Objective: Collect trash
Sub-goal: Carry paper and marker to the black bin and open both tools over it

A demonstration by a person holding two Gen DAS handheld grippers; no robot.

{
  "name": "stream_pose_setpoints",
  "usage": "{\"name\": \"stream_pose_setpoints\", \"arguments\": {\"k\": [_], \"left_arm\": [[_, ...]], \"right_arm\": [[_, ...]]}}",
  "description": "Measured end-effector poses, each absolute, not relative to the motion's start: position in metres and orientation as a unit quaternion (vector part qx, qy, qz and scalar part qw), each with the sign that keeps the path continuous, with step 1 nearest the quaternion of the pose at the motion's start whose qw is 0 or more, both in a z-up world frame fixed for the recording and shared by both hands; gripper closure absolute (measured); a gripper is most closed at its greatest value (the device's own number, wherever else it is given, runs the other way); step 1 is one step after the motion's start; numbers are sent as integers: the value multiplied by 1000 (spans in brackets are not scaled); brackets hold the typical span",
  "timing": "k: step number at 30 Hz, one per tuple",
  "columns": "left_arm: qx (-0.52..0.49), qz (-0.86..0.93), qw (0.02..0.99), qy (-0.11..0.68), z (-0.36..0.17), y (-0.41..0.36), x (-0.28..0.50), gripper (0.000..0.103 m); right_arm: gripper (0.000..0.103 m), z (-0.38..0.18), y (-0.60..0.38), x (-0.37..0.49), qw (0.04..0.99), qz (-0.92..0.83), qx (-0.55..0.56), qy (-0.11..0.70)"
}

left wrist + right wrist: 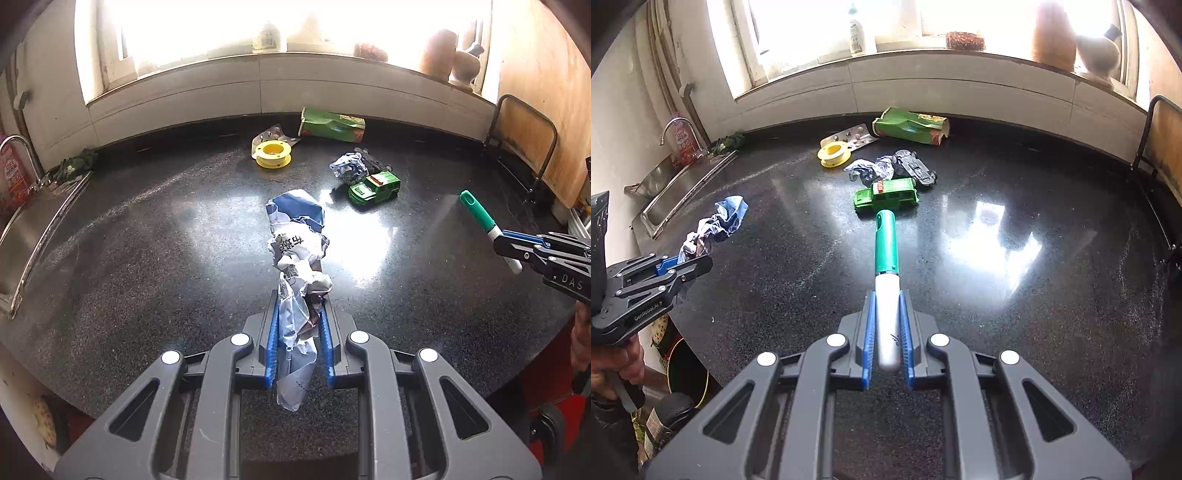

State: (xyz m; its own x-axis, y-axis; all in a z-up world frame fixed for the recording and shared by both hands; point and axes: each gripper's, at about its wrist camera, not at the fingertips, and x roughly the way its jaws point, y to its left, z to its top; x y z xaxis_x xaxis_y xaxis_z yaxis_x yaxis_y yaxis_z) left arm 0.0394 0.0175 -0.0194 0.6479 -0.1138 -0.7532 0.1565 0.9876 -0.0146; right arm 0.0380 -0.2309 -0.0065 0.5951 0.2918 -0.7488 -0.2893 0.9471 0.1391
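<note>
Crumpled blue-and-white wrapper (pixel 295 273) is sitting clenched in the left gripper (pixel 298 339) above the black countertop (pixel 129 258). Right gripper (pixel 886 332) is gripping a green-capped marker (pixel 886 266). Behind, 2 toy cars are flanking another crumpled wrapper (pixel 347 168).

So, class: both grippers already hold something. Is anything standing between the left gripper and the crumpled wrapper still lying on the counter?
Nothing visible. From the left gripper, shut on blue-white crumpled paper, bare counter runs to the crumpled wrapper. The green toy car sits beside it, touching.
</note>
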Motion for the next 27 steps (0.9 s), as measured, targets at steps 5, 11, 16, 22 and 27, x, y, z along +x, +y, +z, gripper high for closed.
{"name": "stream_pose_setpoints", "arguments": {"k": [5, 11, 16, 22, 27], "left_arm": [[10, -46, 914, 403, -7, 47, 22, 84], [-21, 23, 917, 397, 1, 110, -21, 84], [-50, 104, 910, 399, 0, 172, -75, 84], [-96, 217, 880, 410, -12, 244, -144, 84], [-138, 277, 849, 428, -35, 287, -192, 84]], "right_arm": [[89, 5, -191, 36, 889, 202, -17, 411], [89, 13, -102, 28, 867, 290, -44, 404], [89, 14, -7, 9, 830, 379, -74, 402], [89, 5, 103, -33, 773, 479, -104, 403], [89, -18, 181, -69, 714, 544, -131, 421]]}}
